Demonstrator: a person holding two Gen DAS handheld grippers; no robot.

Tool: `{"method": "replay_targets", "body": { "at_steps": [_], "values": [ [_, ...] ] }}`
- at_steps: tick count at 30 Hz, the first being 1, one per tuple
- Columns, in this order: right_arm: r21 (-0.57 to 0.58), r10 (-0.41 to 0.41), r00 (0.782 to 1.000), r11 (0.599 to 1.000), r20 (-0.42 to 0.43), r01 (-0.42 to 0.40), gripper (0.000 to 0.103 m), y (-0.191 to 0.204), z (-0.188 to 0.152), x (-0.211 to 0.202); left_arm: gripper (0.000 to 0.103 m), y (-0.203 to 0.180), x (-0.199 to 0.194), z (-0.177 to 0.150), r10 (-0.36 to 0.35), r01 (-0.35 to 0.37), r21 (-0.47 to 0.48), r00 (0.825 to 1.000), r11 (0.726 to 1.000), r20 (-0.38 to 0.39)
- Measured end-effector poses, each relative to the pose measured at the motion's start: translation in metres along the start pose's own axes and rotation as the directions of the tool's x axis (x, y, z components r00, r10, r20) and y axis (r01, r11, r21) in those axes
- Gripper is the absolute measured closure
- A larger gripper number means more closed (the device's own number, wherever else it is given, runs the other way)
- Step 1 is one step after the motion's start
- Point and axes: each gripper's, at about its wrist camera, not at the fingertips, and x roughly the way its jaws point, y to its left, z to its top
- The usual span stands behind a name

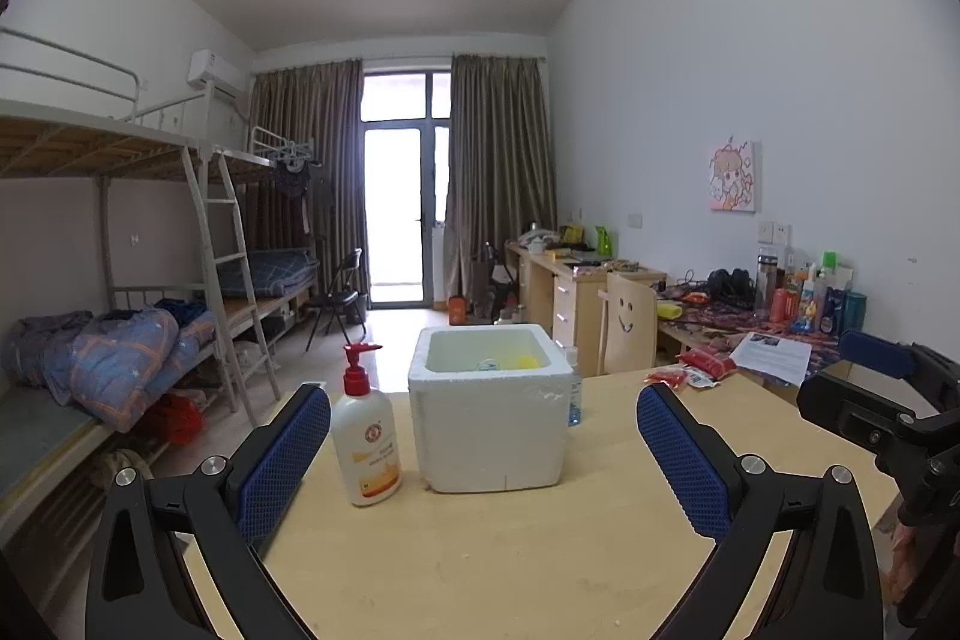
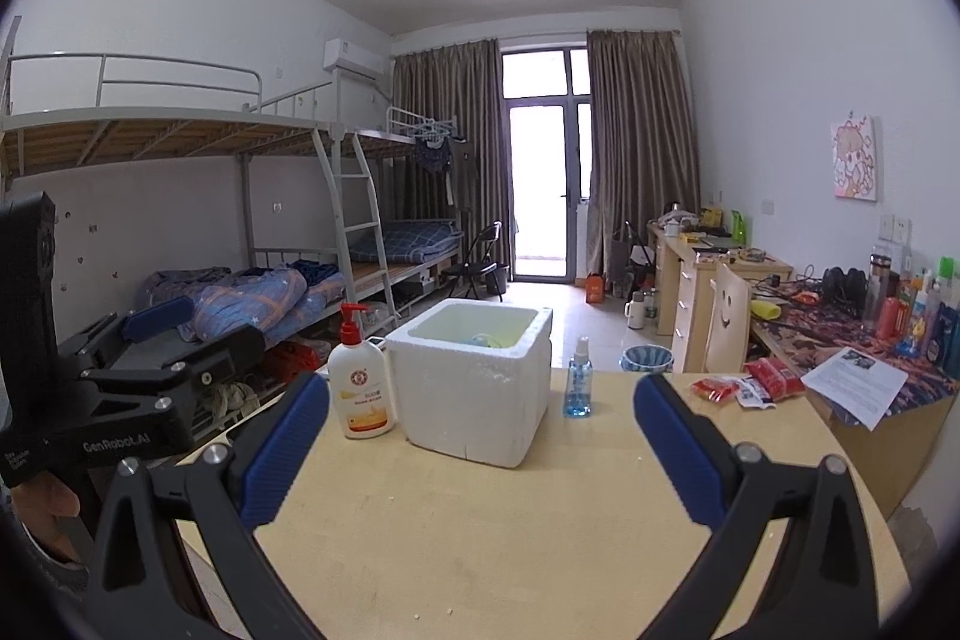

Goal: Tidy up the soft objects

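A white foam box (image 1: pixel 489 415) (image 2: pixel 477 379) stands open-topped on the light wooden table (image 1: pixel 510 562) (image 2: pixel 498 532). Inside it lie a yellow soft object (image 1: pixel 521 361) and a pale blue-green one (image 1: pixel 489 365) (image 2: pixel 486 340), mostly hidden by the walls. My left gripper (image 1: pixel 483 451) is open and empty, held in front of the box with its blue pads wide apart. My right gripper (image 2: pixel 480 451) is likewise open and empty before the box. Each gripper shows at the edge of the other's view.
A white lotion pump bottle (image 1: pixel 365 439) (image 2: pixel 358 383) stands left of the box, a small blue spray bottle (image 2: pixel 579 382) to its right. Red snack packets (image 2: pixel 750 382) (image 1: pixel 702 367) and a paper sheet (image 2: pixel 855 385) lie far right. Bunk beds line the left wall.
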Motion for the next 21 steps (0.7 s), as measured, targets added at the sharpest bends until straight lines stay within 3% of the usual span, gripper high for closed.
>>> {"method": "replay_targets", "body": {
  "at_steps": [14,18,21],
  "values": [
    [0.005,0.013,1.0,1.0,0.027,-0.013,0.0,0.009,-0.044,-0.021,0.001,0.001,-0.015,-0.053,-0.014,0.014,-0.051,1.0,0.999,-0.001],
    [0.0,0.0,1.0,1.0,0.029,0.0,0.0,0.012,-0.055,-0.024,0.001,0.0,-0.021,-0.067,0.01,-0.009,-0.021,0.999,1.0,0.032],
    [0.02,0.002,1.0,1.0,0.023,-0.002,0.0,0.011,-0.064,-0.024,0.001,0.001,-0.022,-0.075,-0.007,0.007,-0.029,1.0,1.0,0.012]
  ]
}}
